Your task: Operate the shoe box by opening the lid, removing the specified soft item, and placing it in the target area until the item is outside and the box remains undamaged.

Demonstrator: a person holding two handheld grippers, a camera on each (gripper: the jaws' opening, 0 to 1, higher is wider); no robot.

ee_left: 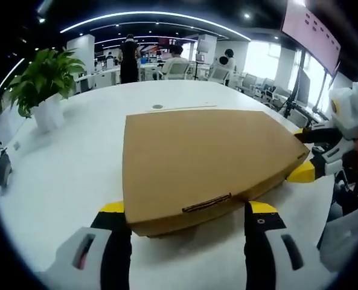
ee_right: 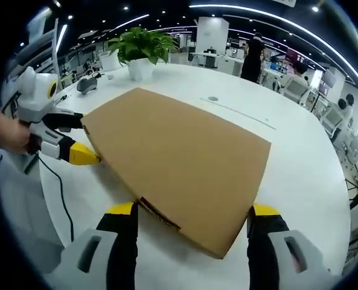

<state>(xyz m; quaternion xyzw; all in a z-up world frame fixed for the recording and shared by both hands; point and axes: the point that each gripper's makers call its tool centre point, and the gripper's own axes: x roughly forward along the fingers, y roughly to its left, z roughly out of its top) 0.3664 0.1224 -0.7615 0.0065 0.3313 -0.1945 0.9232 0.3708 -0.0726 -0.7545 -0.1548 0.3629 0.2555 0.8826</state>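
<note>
Here, plain unprinted shoe box [ee_left: 206, 160], lid shut; left hand-held gripper [ee_left: 191, 208] and right hand-held gripper [ee_right: 194, 210] both spread wide.

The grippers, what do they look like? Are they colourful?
Each gripper, left and right, has two black jaws with yellow tips and pale grey bases with slots. Seen from the side, the left one has a white housing and a black cable.

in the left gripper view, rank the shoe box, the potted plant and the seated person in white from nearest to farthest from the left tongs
1. Shoe box, lying between the left tongs.
2. Potted plant, up left on the white table.
3. Seated person in white, beyond the table's far edge.
</note>
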